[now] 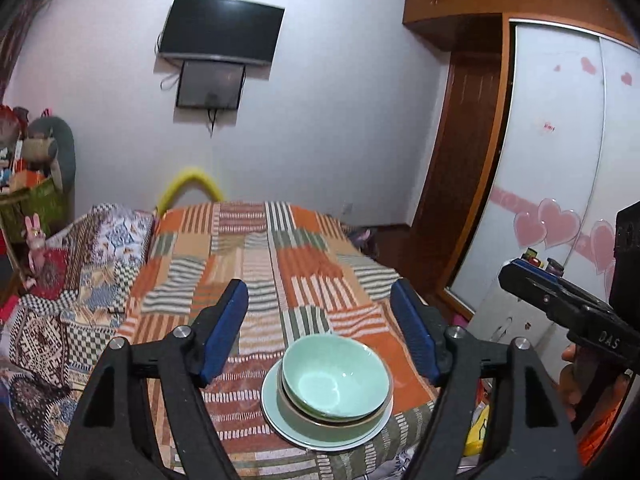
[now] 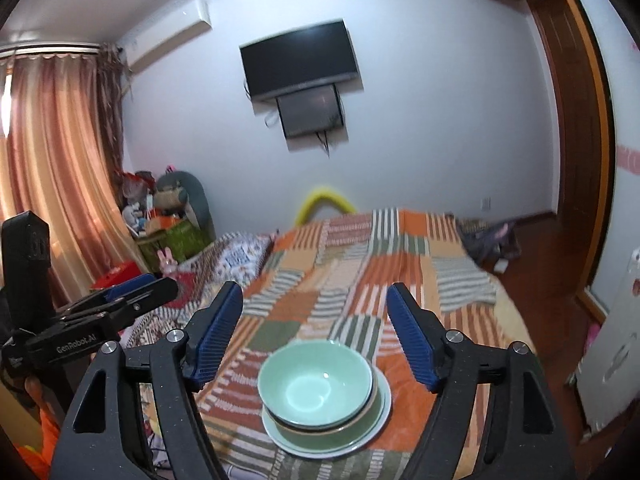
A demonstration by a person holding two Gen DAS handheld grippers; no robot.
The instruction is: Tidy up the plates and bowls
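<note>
A pale green bowl [image 1: 335, 376] sits nested in a second bowl [image 1: 320, 416] on a pale green plate [image 1: 280, 412], on the striped patchwork cloth. The same stack shows in the right wrist view: bowl [image 2: 316, 384], plate [image 2: 372, 424]. My left gripper [image 1: 320, 332] is open and empty, held above and just behind the stack. My right gripper [image 2: 314, 332] is open and empty, also above the stack. Each gripper shows in the other's view, at the right [image 1: 532, 280] and at the left [image 2: 136, 292].
The patchwork-covered surface [image 1: 248, 256] stretches away to a white wall with a mounted TV [image 1: 220, 28]. A wardrobe with pink hearts [image 1: 560, 184] stands right. Toys and boxes [image 1: 32, 168] pile at left. Curtains [image 2: 52, 168] hang far left.
</note>
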